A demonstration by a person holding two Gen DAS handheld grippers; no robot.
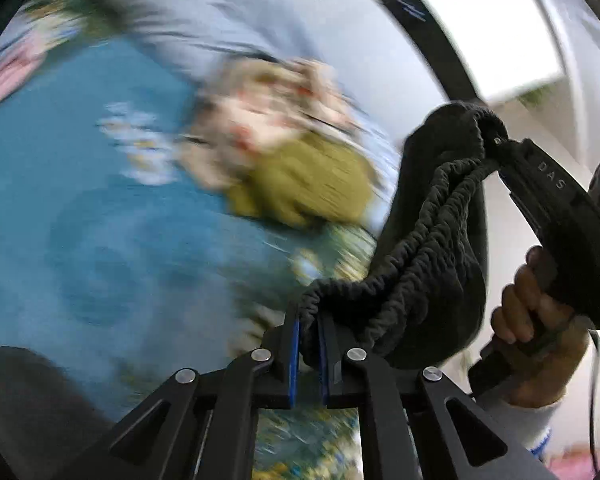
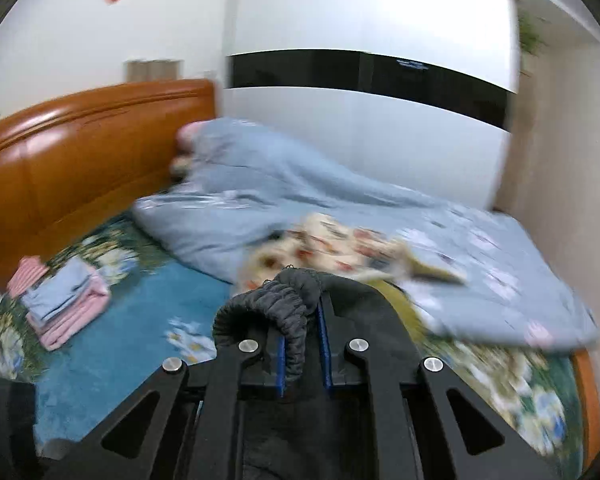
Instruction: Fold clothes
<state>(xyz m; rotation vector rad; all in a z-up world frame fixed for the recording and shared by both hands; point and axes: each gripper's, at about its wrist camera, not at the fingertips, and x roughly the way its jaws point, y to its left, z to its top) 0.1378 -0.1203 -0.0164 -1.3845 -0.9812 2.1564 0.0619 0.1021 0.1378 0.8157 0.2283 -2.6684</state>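
Observation:
A dark grey garment (image 1: pixel 432 240) with a gathered elastic waistband is held up in the air between both grippers. My left gripper (image 1: pixel 309 336) is shut on one end of the waistband. My right gripper (image 1: pixel 496 148) shows in the left wrist view at the upper right, shut on the other end, with the person's hand below it. In the right wrist view my right gripper (image 2: pixel 303 324) is shut on the waistband of the garment (image 2: pixel 284 304), and the rest of the garment hangs below it. The left wrist view is blurred by motion.
Below lies a bed with a teal floral sheet (image 2: pixel 140 320). A pile of unfolded clothes (image 2: pixel 340 244), floral and olive, lies on it next to a crumpled light blue duvet (image 2: pixel 260 184). A stack of folded pink and blue clothes (image 2: pixel 66 300) sits near the wooden headboard (image 2: pixel 80 152). A wardrobe (image 2: pixel 380 80) stands behind.

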